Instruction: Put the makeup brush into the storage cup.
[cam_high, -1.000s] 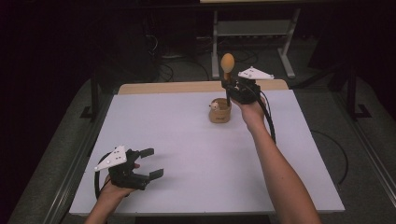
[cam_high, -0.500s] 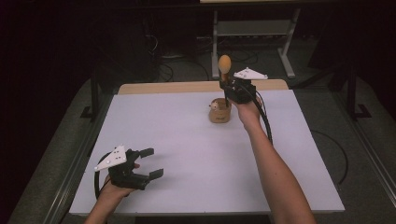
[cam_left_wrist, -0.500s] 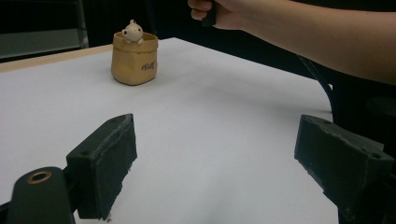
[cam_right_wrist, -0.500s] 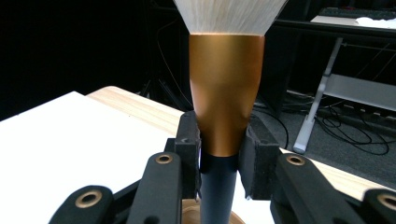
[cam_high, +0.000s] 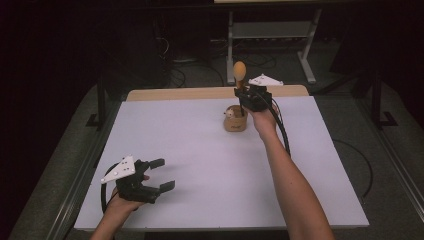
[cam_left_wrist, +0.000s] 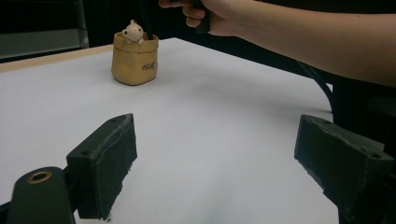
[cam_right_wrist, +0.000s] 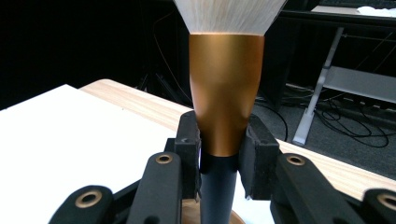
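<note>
My right gripper (cam_high: 242, 96) is shut on a makeup brush (cam_right_wrist: 226, 102) and holds it upright at the table's far side. The brush has a copper ferrule, pale bristles on top and a black handle; in the high view its brush head (cam_high: 239, 70) points up. The black handle (cam_left_wrist: 146, 18) runs down to the mouth of a small tan sack-shaped holder (cam_high: 235, 121) directly under the gripper. A little pale figurine (cam_left_wrist: 132, 32) peeks over the holder's rim (cam_left_wrist: 134, 63). My left gripper (cam_high: 162, 175) rests open near the front left, nothing between its jaws (cam_left_wrist: 224, 154).
The white tabletop (cam_high: 200, 160) ends in a wooden strip (cam_high: 175, 93) along its far edge. The right forearm (cam_high: 287, 185) crosses the table's right half. A metal stand (cam_high: 270, 30) and cables lie on the dark floor beyond.
The right gripper has sunk a little with the brush, bringing the handle down at the holder. The left gripper has stayed in place.
</note>
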